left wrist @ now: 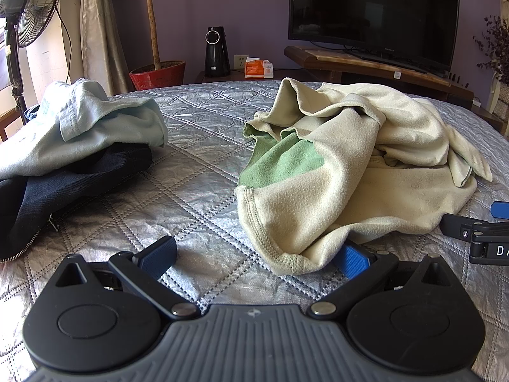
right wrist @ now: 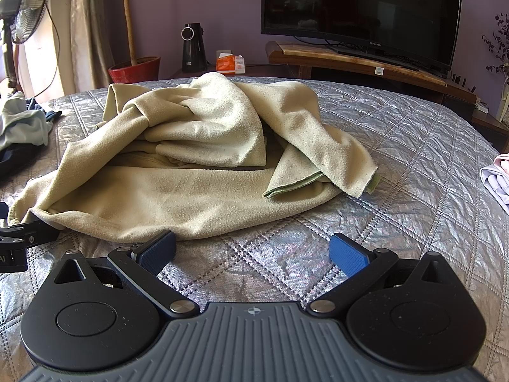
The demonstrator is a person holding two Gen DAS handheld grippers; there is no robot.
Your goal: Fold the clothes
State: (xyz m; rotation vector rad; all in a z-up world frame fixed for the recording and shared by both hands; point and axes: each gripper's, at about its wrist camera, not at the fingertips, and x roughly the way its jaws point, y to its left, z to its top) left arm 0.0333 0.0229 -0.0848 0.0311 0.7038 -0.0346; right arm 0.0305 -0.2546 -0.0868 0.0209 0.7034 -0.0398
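Note:
A crumpled cream fleece garment (left wrist: 366, 172) with a green lining (left wrist: 280, 165) lies on the silver quilted bed (left wrist: 197, 159). My left gripper (left wrist: 256, 258) is open at its near left corner. The hem droops between the fingers and covers part of the right pad (left wrist: 351, 261). In the right wrist view the same garment (right wrist: 191, 165) spreads ahead. My right gripper (right wrist: 253, 253) is open just short of its near edge, with the left pad (right wrist: 157, 251) touching the cloth edge and bare quilt between the fingers. Each gripper shows at the other view's edge: right gripper (left wrist: 477, 232), left gripper (right wrist: 19, 238).
A pale blue garment (left wrist: 82, 124) lies on a dark navy zipped one (left wrist: 57, 191) at the left. Pale pink and lilac clothes (right wrist: 498, 178) sit at the bed's right edge. Beyond the bed stand a TV (left wrist: 372, 9), a wooden stand (left wrist: 366, 63), a red plant pot (left wrist: 157, 74) and a fan (left wrist: 35, 6).

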